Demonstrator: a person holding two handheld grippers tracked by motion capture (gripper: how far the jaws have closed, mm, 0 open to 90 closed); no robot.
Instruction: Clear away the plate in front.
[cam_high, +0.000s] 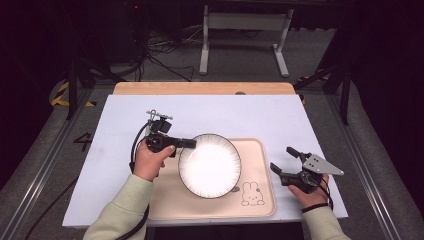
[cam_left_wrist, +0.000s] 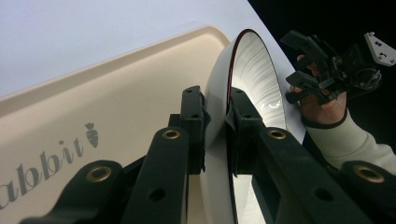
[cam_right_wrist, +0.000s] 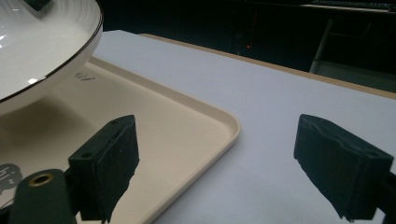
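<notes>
Gripping: my left tool (cam_high: 192, 143) is clamped on the rim of the plate (cam_high: 210, 165), one jaw on the inner face and one on the underside, as the left gripper view shows up close.
Plate: white, with a thin dark rim line; it sits over the tray (cam_high: 262, 200), toward the tray's left half. In my right gripper view the plate's (cam_right_wrist: 42, 42) near edge is lifted off the tray floor, with shadow under it.
Tray: cream, rounded corners, lying on the white tabletop (cam_high: 280, 115). A rabbit drawing (cam_high: 252, 194) is printed just right of the plate, and the word "rabbit" with a small carrot (cam_left_wrist: 92, 134) shows on the tray floor (cam_left_wrist: 116, 93) in my left gripper view.
Left hand: my left hand (cam_high: 150, 160) holds its tool at the plate's left edge, the tool pointing across toward the plate's centre.
Right tool: my right tool (cam_high: 283, 159) has its jaws spread wide and is holding nothing. It sits just off the tray's right edge, over bare tabletop, apart from the plate.
Right hand: my right hand (cam_high: 312, 192) is low at the tray's right side; it also appears beyond the plate in my left gripper view (cam_left_wrist: 322, 105).
</notes>
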